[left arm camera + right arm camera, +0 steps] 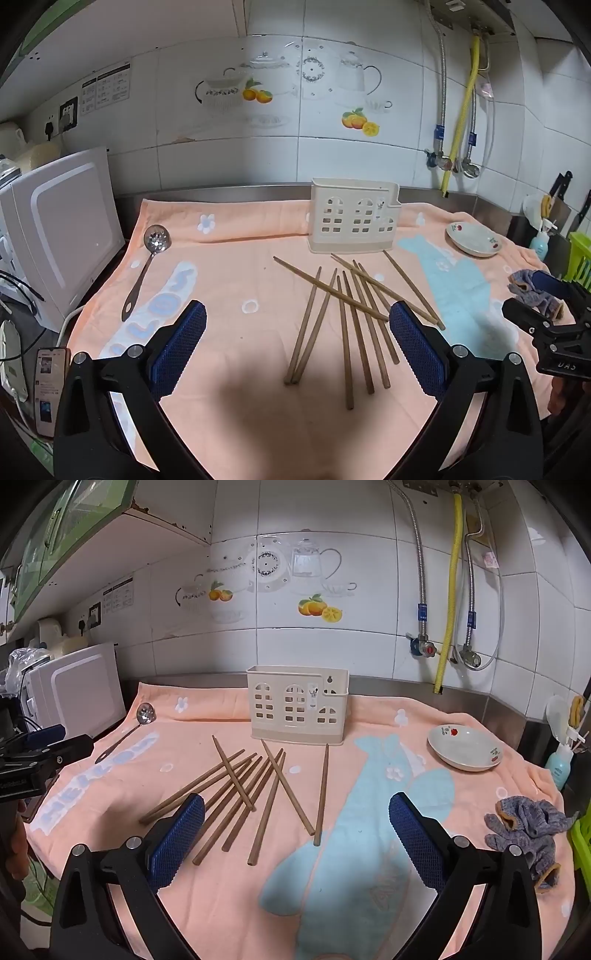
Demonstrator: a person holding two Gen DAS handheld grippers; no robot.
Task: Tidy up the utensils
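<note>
The brown wooden chopsticks (347,325) are scattered on the peach towel (229,266), just ahead of the left hand-held gripper (297,343), long ends pointing to the cream plastic holder (352,221) behind. Both the left and the right hand-held gripper (295,830) are spread wide, nothing held

Steel counter (461,698) along the tiled wall, covered by a peach towel (236,291) with pale blue print. On the towel: cream slotted utensil holder (354,220) upright at the back, wooden chopsticks (347,321) scattered and crossing in front of it, slotted metal spoon (147,258) far left, small white dish (474,239) right, grey glove (528,830) at the right edge — crumpled.
</note>
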